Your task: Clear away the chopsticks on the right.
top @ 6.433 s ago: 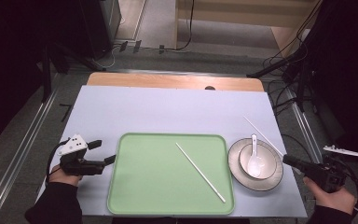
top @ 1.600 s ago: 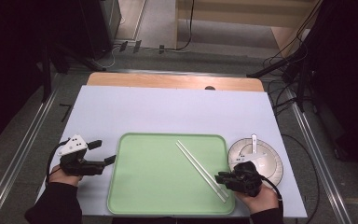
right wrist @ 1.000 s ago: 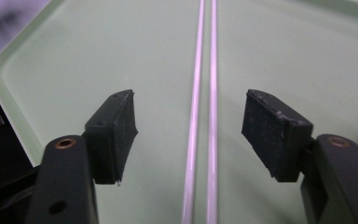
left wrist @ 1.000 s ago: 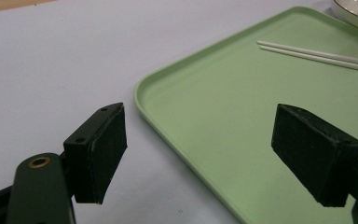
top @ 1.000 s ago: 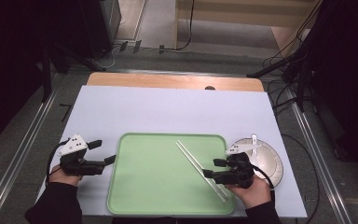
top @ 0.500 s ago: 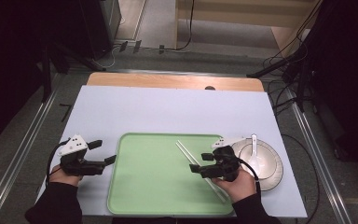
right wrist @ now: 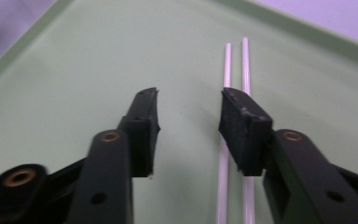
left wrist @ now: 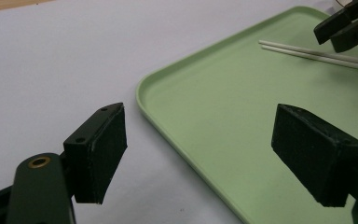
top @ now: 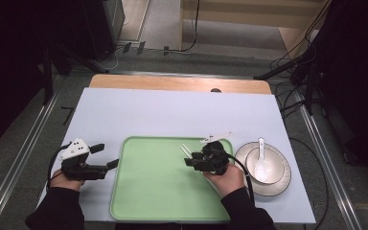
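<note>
On the pale desk's light-green plastic tray (top: 143, 191), two thin white chopsticks (right wrist: 235, 70) run lengthwise under the right hand-held gripper (right wrist: 189, 116), beneath its right pad, jaws just narrowed but gripping nothing.

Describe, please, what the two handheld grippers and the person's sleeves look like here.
Both grippers are black, each with two blocky jaws on perforated arms with brass-coloured pivots. The left gripper carries a pale three-cornered plate on top; the right gripper trails a black cable along the hand. The person wears dark long sleeves.
</note>
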